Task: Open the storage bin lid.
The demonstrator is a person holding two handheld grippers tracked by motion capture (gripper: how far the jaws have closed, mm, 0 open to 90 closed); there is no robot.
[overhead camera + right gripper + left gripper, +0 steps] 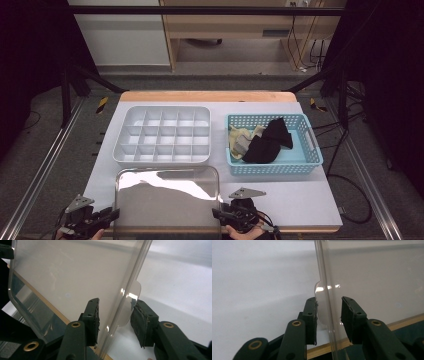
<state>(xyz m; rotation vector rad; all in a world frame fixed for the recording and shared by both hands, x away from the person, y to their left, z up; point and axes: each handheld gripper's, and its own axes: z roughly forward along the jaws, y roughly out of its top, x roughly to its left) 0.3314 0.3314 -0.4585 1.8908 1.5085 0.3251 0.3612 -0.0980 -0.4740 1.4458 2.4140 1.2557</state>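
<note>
A clear plastic lid [167, 200] lies flat on the white table at the near edge, glaring under the light. My left gripper [114, 215] stands at its left rim and my right gripper [217, 214] at its right rim. In the left gripper view the lid [374, 285] runs edge-on between the jaws of the left gripper [328, 312], with a gap on each side of the rim and its small tab [320, 290] beside the left pad. In the right gripper view the lid [70, 272] and its tab [133, 290] sit between the parted jaws of the right gripper [115, 315].
A white divided organiser tray [165, 108] sits behind the lid. To its right a light blue basket [300, 167] holds black cloth [267, 145] and a pale yellow item [240, 140]. The table's wooden front edge runs just under both hands.
</note>
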